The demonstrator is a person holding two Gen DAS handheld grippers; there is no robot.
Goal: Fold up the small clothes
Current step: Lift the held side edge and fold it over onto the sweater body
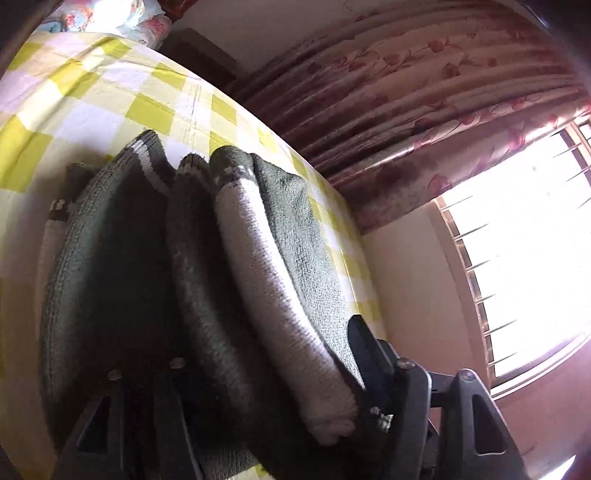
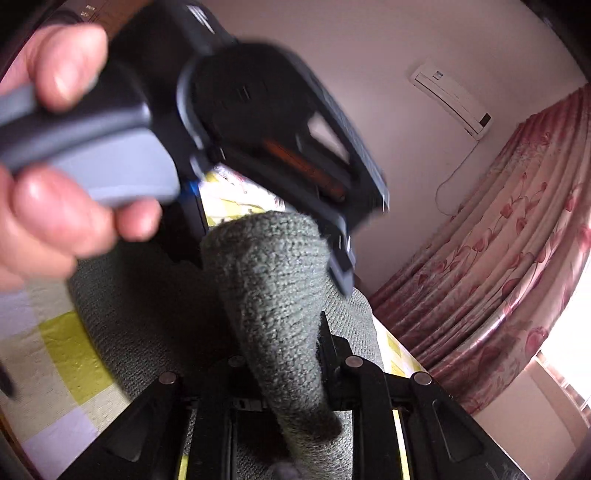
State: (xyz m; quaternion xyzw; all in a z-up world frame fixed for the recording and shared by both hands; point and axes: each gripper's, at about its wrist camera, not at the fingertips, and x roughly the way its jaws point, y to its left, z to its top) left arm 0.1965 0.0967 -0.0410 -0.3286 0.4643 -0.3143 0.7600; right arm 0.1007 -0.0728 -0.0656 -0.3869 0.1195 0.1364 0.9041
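Observation:
A small grey-green knitted garment (image 1: 110,266) with a white band (image 1: 266,280) hangs in bunched folds over the yellow-checked bed (image 1: 92,96). My left gripper (image 1: 258,387) is shut on its near edge; the fabric hides most of the left finger. In the right wrist view, my right gripper (image 2: 284,373) is shut on a rolled fold of the same garment (image 2: 273,280), lifted off the bed (image 2: 70,350). The left gripper (image 2: 266,122) and the hand holding it (image 2: 48,155) show blurred close ahead, clamped on the same fold's far end.
A pink floral curtain (image 1: 424,88) and a bright barred window (image 1: 524,258) stand right of the bed. Floral pillows (image 1: 110,18) lie at the bed's far end. An air conditioner (image 2: 450,99) hangs on the wall.

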